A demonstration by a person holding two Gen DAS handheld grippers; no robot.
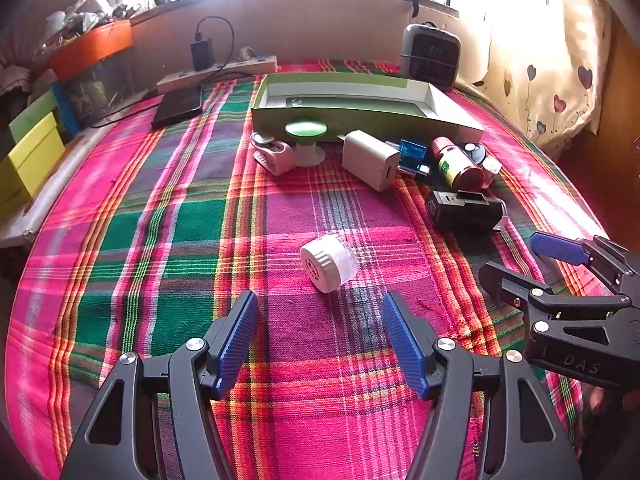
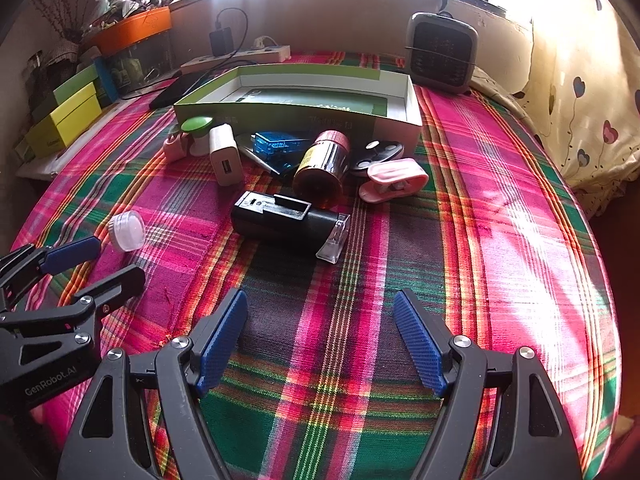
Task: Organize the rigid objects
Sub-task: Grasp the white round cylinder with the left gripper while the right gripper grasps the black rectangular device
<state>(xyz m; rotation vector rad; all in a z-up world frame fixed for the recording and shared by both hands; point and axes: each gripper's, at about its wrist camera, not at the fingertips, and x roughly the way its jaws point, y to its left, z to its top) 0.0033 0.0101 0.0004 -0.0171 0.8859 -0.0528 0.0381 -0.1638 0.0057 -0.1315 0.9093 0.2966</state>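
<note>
My left hand-held gripper (image 1: 320, 340) hangs released over the plaid cloth (image 1: 160, 240), a white cap (image 1: 329, 263) lying just ahead of it. Beyond, a white charger (image 1: 370, 160), brown bottle (image 1: 460, 164) and black device (image 2: 286, 222) cluster before the green box (image 1: 360, 116). My right hand-held gripper (image 2: 320, 340) is likewise released, empty.

Left gripper (image 1: 320, 320), black frame, blue ribbed pads, jaws spread wide, nothing between them, held low and pointing forward, right gripper (image 2: 320, 320), same build, jaws likewise spread and empty, level beside the left, the two close but apart
</note>
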